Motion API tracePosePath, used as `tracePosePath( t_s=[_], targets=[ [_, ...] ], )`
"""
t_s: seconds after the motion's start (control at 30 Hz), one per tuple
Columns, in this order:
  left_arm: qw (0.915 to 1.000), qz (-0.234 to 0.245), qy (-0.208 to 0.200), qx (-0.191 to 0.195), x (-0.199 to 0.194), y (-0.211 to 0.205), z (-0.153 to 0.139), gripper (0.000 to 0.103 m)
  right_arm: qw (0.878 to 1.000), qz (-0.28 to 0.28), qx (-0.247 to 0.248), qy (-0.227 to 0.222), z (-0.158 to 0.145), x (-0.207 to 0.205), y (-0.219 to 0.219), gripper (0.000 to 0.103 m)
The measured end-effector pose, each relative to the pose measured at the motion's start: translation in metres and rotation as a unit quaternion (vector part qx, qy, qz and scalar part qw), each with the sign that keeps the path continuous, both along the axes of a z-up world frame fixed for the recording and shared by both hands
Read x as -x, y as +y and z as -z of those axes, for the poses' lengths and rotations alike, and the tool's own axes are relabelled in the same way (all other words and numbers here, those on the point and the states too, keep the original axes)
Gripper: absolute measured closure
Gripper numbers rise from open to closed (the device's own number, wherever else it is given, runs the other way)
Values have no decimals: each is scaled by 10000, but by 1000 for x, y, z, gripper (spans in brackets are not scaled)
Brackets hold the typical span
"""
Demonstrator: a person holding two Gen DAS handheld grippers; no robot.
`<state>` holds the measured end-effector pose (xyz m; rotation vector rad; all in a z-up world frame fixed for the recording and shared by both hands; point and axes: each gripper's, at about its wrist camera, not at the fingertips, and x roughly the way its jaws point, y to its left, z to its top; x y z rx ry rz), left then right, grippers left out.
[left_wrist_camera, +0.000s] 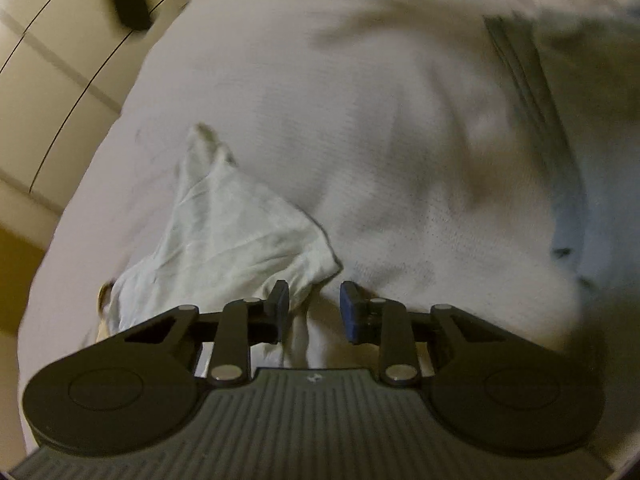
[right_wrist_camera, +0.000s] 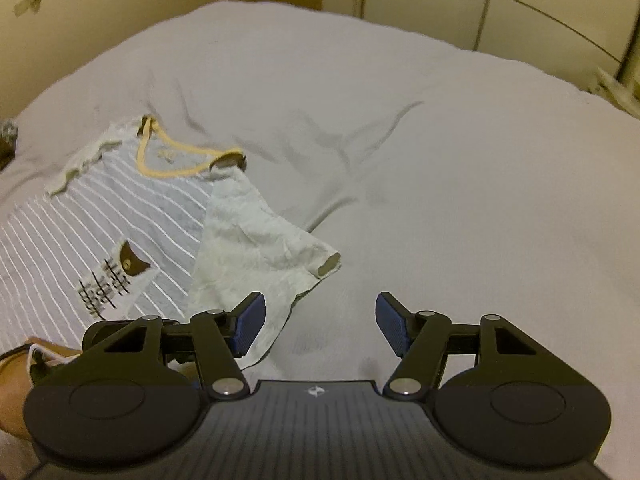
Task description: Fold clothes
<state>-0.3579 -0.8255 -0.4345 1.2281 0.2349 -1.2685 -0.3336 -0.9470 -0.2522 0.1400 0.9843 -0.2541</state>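
A small striped shirt [right_wrist_camera: 100,220] with a yellow neckline and a bear print lies flat on the grey bed sheet [right_wrist_camera: 400,160]. Its pale sleeve [right_wrist_camera: 256,248] is folded over toward the middle of the bed. My right gripper [right_wrist_camera: 318,324] is open just above the sheet, its left pad over the sleeve's hem. In the left wrist view a pale sleeve [left_wrist_camera: 224,232] lies crumpled on the sheet [left_wrist_camera: 320,120], and my left gripper [left_wrist_camera: 314,312] is open beside its lower edge with nothing between the fingers.
Pale cabinet doors [right_wrist_camera: 500,4] stand behind the bed, and a cream wall [right_wrist_camera: 100,4] is at the left. A person's arm [right_wrist_camera: 16,380] shows at the lower left of the right wrist view. A blurred grey band [left_wrist_camera: 532,120] crosses the right of the left wrist view.
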Motion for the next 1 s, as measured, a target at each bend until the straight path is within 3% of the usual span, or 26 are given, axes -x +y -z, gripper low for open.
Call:
tracePosePath(
  t_s=[0.1, 0.13, 0.17, 0.37, 0.53, 0.57, 0.63, 0.7, 0.83, 1.0],
  targets=[
    [9997, 194, -105, 93, 0, -6, 4, 82, 9998, -153, -11, 148, 18, -19, -7, 39],
    [9998, 152, -52, 153, -1, -7, 3, 94, 9996, -189, -15, 194, 23, -25, -11, 39],
    [9997, 99, 10, 219, -2, -7, 0, 100, 9995, -214, -25, 220, 26, -31, -14, 39],
    [9953, -424, 510, 707, -2, 1, -16, 100, 9981, -486, -201, 315, 51, -73, -29, 41],
    [9890, -897, 824, 837, -4, 6, -16, 100, 9945, -411, -535, 798, 86, -101, -41, 79],
    [9876, -968, 875, 876, -5, 7, -16, 100, 9942, -325, -599, 837, 88, -102, -45, 80],
    [9856, -1015, 977, 938, -5, 8, -17, 100, 9931, -134, -731, 908, 89, -103, -51, 103],
    [9820, -1091, 1163, 1017, -10, 10, -19, 100, 9918, 125, -809, 982, 84, -106, -56, 103],
    [9564, -1616, 2020, 1354, -42, 18, -33, 100, 9911, 270, -593, 1162, 61, -123, -43, 103],
    [9097, -2359, 2900, 1810, -82, 33, -54, 100, 9911, 24, -964, 918, 44, -158, -19, 103]
  ],
)
